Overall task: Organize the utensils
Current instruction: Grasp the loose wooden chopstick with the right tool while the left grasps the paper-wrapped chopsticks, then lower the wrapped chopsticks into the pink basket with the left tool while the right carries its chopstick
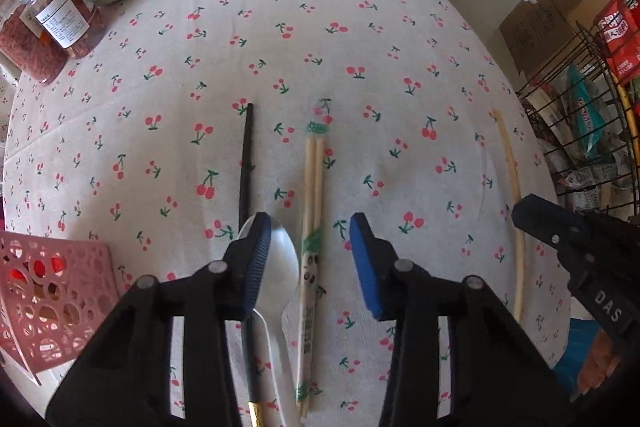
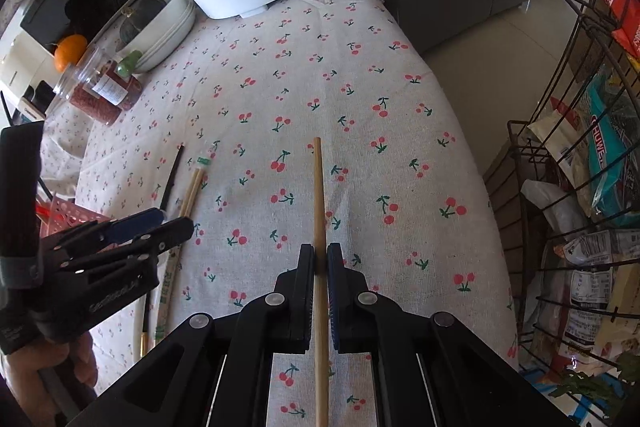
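Between the right gripper (image 2: 321,259) pads a single bare wooden chopstick (image 2: 318,195) is clamped near mid-length; its tip runs ahead of the fingertips over the cherry-print tablecloth (image 2: 400,131), its tail back under the body. Whether it has lifted clear of the cloth cannot be told.

Left gripper (image 1: 308,251): fingers apart, nothing pressed. Under and against the left finger (image 1: 256,267) lies a metal spoon (image 1: 280,275), bowl toward the fingertips, handle running back beneath the gripper. In the gap, nearer the left finger, a wrapped pair of bamboo chopsticks (image 1: 314,187) lies lengthwise, bare ends sticking out ahead of the tips. A black chopstick (image 1: 245,163) extends forward from just beyond the left fingertip. The pads touch neither the pair nor the black stick as far as visible.

Pink perforated basket (image 1: 52,291): off to the left of the left gripper, at the table edge. Contents not readable; something red shows through the holes.

Progress, judged: early. Spoon, wrapped pair and black chopstick all lie loose on the cloth; only the single chopstick is in a grip. Presumably the basket is the collecting point, not confirmed. Left to do: carry the held stick over, then gather the other three.
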`<state>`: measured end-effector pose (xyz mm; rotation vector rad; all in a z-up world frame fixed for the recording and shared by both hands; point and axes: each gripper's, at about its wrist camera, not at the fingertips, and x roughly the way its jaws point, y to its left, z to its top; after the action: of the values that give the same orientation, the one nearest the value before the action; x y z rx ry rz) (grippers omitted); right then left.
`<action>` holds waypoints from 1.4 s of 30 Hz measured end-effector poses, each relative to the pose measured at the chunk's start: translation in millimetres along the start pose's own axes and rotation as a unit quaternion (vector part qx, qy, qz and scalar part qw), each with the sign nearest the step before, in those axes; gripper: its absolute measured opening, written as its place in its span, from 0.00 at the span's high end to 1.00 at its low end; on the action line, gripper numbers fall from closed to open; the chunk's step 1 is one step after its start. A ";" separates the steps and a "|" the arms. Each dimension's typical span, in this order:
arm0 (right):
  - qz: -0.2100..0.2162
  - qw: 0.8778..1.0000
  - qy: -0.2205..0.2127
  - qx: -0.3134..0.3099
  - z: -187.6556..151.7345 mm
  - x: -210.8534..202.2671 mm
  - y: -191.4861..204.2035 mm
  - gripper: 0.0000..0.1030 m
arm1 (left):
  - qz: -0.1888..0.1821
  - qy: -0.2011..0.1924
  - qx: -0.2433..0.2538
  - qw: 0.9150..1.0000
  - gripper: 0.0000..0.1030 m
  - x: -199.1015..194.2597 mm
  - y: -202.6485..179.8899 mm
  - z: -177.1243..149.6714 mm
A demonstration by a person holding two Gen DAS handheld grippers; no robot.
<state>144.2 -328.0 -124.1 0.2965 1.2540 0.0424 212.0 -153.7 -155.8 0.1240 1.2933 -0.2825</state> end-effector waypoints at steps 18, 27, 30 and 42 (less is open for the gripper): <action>0.011 1.000 0.015 0.011 1.0 8.9 -1.1 0.94 | 0.032 0.031 0.037 0.998 0.74 18.0 -22.9 28.2; 0.015 1.000 -0.008 0.005 2.6 0.5 7.0 0.94 | 0.031 0.001 0.051 0.998 0.93 9.5 -31.1 21.9; 0.016 1.000 -0.022 -0.001 0.8 -7.2 11.7 0.94 | 0.025 -0.027 0.059 0.998 0.95 -8.8 -36.5 13.3; 0.032 0.994 -0.088 -0.053 -19.3 -56.7 53.2 0.94 | -0.031 -0.141 0.075 0.987 0.95 -96.4 -18.4 -38.4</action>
<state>115.0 -284.0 -63.8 0.2427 1.0636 0.1350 147.6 -148.5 -72.6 0.1665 0.9959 -0.4359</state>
